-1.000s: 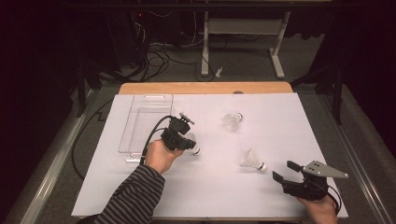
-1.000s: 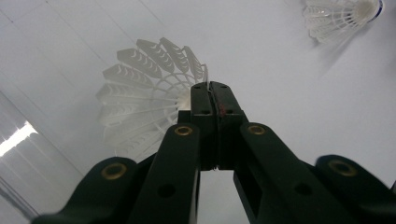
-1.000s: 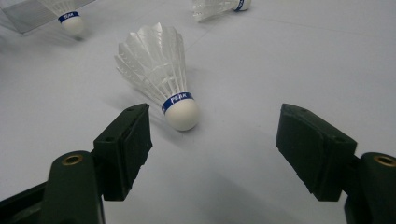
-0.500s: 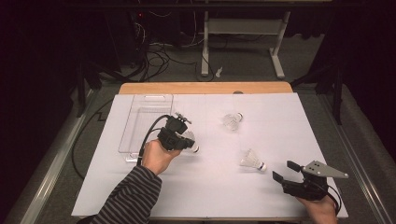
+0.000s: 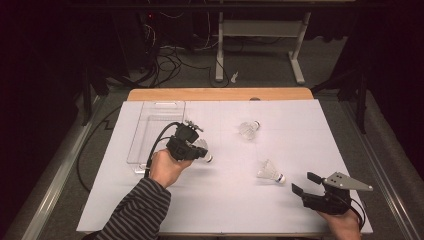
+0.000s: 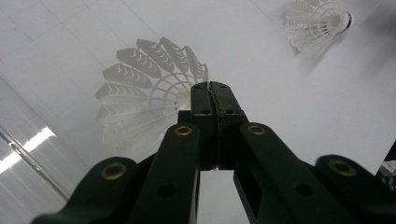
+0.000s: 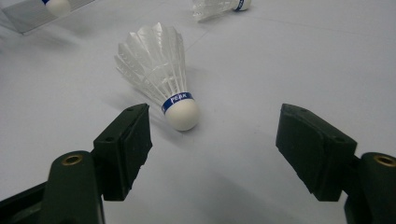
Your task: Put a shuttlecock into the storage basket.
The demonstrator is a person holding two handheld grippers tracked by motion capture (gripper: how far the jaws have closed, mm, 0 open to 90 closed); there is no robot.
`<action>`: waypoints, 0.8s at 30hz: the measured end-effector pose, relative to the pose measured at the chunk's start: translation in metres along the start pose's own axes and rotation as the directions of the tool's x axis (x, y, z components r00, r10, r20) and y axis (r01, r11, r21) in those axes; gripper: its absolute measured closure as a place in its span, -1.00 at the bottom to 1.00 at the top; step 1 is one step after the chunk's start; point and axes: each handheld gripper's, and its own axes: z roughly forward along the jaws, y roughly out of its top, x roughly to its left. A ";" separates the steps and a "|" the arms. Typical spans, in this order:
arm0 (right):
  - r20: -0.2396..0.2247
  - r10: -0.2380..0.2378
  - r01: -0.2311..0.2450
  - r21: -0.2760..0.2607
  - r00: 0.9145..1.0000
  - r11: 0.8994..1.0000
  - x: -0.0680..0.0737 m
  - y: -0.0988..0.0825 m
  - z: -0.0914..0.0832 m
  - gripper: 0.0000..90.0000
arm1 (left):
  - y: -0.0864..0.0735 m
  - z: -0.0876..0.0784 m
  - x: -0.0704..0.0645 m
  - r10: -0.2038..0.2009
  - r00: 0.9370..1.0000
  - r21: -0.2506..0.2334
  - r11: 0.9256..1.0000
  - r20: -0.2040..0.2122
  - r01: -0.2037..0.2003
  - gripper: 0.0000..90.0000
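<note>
A white plastic shuttlecock with a fan-shaped skirt hangs from our left gripper, just right of the clear rectangular plastic bin at the left side of the white paper-covered table. In the left gripper view the two black jaws are pressed together on a thin edge of the skirt, so we judge the hold to be slight: a tilt or a jolt on the way to the bin could let the shuttlecock slip out, or crease its ribs. Moving right, a second white shuttlecock lies on its side near the table's middle, and a third white shuttlecock with a blue band and a rounded cork tip lies nearer our right gripper, which rests at the right front of the table. Its jaws stand wide apart and hold nothing; the cork tip points between them. If we close on that round tip it could squirt away and roll.
</note>
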 end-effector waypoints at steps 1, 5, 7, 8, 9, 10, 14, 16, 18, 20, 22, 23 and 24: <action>0.000 0.000 0.000 0.000 1.000 1.000 0.000 0.000 0.000 -0.40 | 0.000 -0.001 0.000 -0.001 1.000 -0.003 1.000 0.000 0.001 0.98; 0.000 -0.001 0.001 0.000 1.000 1.000 0.000 0.000 0.000 -0.40 | -0.001 -0.003 0.001 -0.001 1.000 -0.009 1.000 -0.003 0.001 0.98; 0.000 0.000 0.000 0.000 1.000 1.000 0.000 0.000 0.000 -0.40 | -0.001 -0.005 0.001 -0.001 1.000 -0.011 1.000 -0.002 0.001 0.98; -0.001 0.000 0.000 0.000 1.000 1.000 0.000 0.000 0.000 -0.40 | -0.001 -0.005 0.001 -0.003 1.000 -0.014 1.000 -0.002 0.003 0.98; 0.000 0.000 0.000 0.000 1.000 1.000 0.000 0.000 0.000 -0.40 | -0.001 -0.006 0.001 -0.002 1.000 -0.016 1.000 -0.002 0.002 0.98; 0.000 0.000 0.000 0.000 1.000 1.000 0.000 0.000 0.000 -0.40 | -0.001 -0.007 0.002 0.000 1.000 -0.014 1.000 -0.002 0.000 0.98; 0.000 0.000 0.000 0.000 1.000 1.000 0.000 0.000 0.000 -0.40 | -0.002 -0.010 0.002 -0.004 1.000 -0.024 1.000 -0.002 0.004 0.98; 0.001 0.001 -0.001 0.000 1.000 1.000 0.000 0.000 0.000 -0.40 | -0.002 -0.011 0.003 -0.006 1.000 -0.031 1.000 -0.002 0.005 0.98; 0.001 0.000 0.000 0.000 1.000 1.000 0.000 0.000 0.000 -0.40 | -0.002 -0.012 0.003 -0.007 1.000 -0.035 0.999 -0.003 0.007 0.98; 0.000 0.000 0.000 0.000 1.000 1.000 0.000 0.000 0.000 -0.40 | -0.003 -0.013 0.003 -0.010 1.000 -0.037 0.999 -0.003 0.009 0.98; 0.000 -0.001 0.001 0.000 1.000 1.000 0.000 0.000 0.000 -0.40 | -0.003 -0.014 0.004 -0.008 1.000 -0.040 0.999 -0.007 0.008 0.98; 0.000 0.000 0.000 0.000 1.000 1.000 0.000 0.000 0.000 -0.40 | -0.003 -0.015 0.004 -0.009 1.000 -0.040 0.999 -0.007 0.009 0.98; 0.000 0.000 0.000 0.000 1.000 1.000 0.000 0.000 0.000 -0.40 | -0.003 -0.016 0.004 -0.011 1.000 -0.045 0.999 -0.008 0.011 0.98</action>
